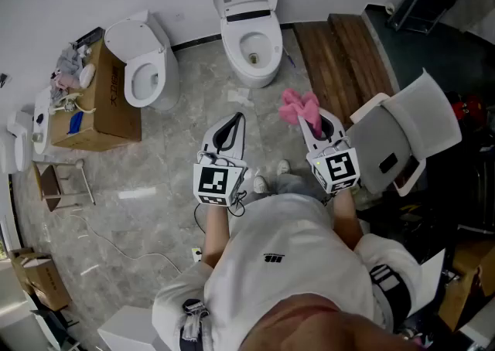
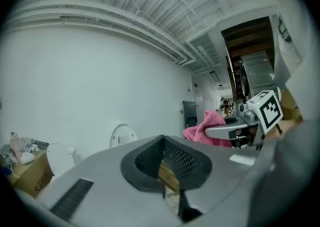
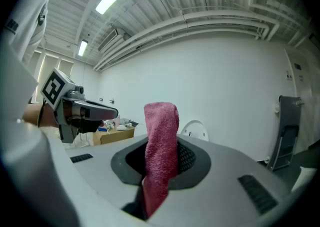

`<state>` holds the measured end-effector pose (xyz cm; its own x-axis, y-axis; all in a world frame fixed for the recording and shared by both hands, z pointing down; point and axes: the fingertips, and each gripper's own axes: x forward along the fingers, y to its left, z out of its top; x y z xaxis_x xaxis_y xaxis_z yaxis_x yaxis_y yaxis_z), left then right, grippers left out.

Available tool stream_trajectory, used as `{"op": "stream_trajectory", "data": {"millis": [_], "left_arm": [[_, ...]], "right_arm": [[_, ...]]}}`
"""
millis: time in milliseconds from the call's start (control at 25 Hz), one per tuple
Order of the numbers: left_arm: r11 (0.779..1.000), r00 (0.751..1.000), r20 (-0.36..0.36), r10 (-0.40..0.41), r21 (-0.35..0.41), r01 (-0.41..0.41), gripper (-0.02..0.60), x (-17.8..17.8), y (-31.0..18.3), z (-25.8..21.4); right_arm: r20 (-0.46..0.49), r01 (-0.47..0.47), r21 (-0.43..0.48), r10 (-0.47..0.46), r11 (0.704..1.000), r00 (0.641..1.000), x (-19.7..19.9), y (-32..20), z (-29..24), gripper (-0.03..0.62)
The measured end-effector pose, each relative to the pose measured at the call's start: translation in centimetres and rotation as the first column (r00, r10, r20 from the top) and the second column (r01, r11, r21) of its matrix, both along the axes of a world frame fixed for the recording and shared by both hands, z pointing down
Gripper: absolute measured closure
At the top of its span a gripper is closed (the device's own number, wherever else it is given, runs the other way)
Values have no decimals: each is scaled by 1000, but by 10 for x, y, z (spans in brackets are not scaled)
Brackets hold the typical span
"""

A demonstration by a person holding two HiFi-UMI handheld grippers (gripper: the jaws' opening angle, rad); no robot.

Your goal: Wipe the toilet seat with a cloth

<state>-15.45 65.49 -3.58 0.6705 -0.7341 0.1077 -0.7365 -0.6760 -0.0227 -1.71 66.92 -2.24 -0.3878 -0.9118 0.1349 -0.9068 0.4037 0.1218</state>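
Note:
A white toilet [image 1: 251, 48] stands against the far wall with its lid up and its seat down; its lid [image 3: 195, 130] also shows in the right gripper view. My right gripper [image 1: 313, 121] is shut on a pink cloth [image 1: 300, 107] that sticks up from between the jaws, well short of the toilet. The cloth [image 3: 161, 146] fills the middle of the right gripper view. My left gripper [image 1: 227, 131] hangs beside it to the left, shut and empty, its mesh pads meeting [image 2: 163, 143]. From the left gripper view the cloth [image 2: 210, 127] and right gripper [image 2: 240, 128] show at the right.
A second toilet [image 1: 143, 71] stands to the left, next to a cardboard box [image 1: 97, 102] of clutter. A wooden platform [image 1: 340, 63] and a white chair [image 1: 402, 141] are on the right. A small stool [image 1: 58, 183] and loose cables lie on the marble floor.

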Motion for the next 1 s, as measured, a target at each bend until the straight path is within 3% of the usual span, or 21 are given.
{"op": "stream_trajectory", "data": {"millis": [520, 1000], "left_arm": [[1000, 1000, 4, 8, -17, -7, 571, -6, -34, 18], [998, 999, 30, -36, -56, 38, 571, 39, -140, 41]], "right_arm": [[24, -17, -14, 18, 1000, 1000, -7, -28, 14, 543], [44, 36, -52, -33, 998, 998, 35, -139, 38, 543]]}}
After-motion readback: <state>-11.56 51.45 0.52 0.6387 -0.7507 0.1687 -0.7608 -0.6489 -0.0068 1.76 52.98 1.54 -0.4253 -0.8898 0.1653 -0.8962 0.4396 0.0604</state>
